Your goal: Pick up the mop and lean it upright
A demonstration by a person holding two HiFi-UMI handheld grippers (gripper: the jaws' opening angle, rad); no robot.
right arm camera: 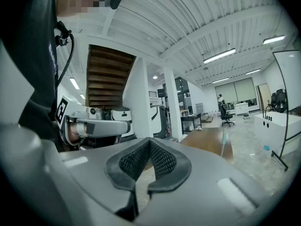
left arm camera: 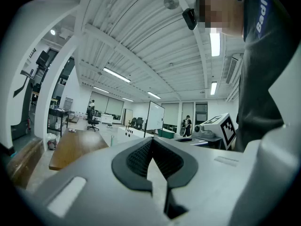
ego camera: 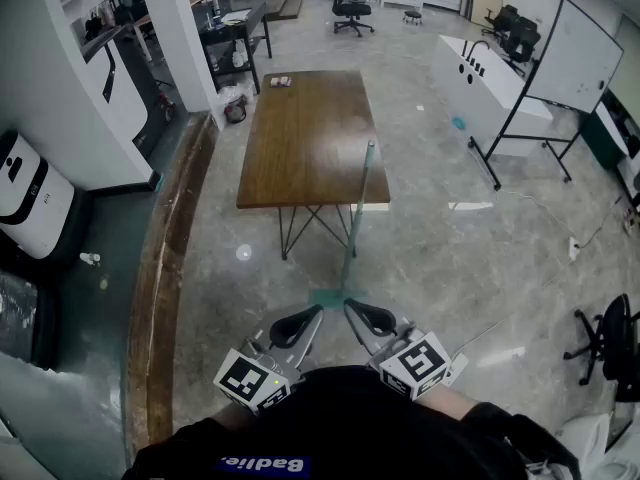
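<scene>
The mop stands upright, its thin teal handle (ego camera: 357,208) leaning against the near edge of the brown wooden table (ego camera: 305,138) and its teal head (ego camera: 328,298) on the floor. In the right gripper view the handle (right arm camera: 222,143) shows as a pale pole beside the table. Both grippers hang low in front of the person's body, just short of the mop head. My left gripper (ego camera: 312,314) (left arm camera: 151,140) is shut with nothing in it. My right gripper (ego camera: 352,308) (right arm camera: 149,141) is also shut and empty, apart from the mop.
A whiteboard on a stand (ego camera: 575,53) and a white counter (ego camera: 485,88) are at the right. A black office chair (ego camera: 605,343) sits at the lower right. A long wooden kerb (ego camera: 165,268) runs along the left, with a white machine (ego camera: 25,193) beyond it.
</scene>
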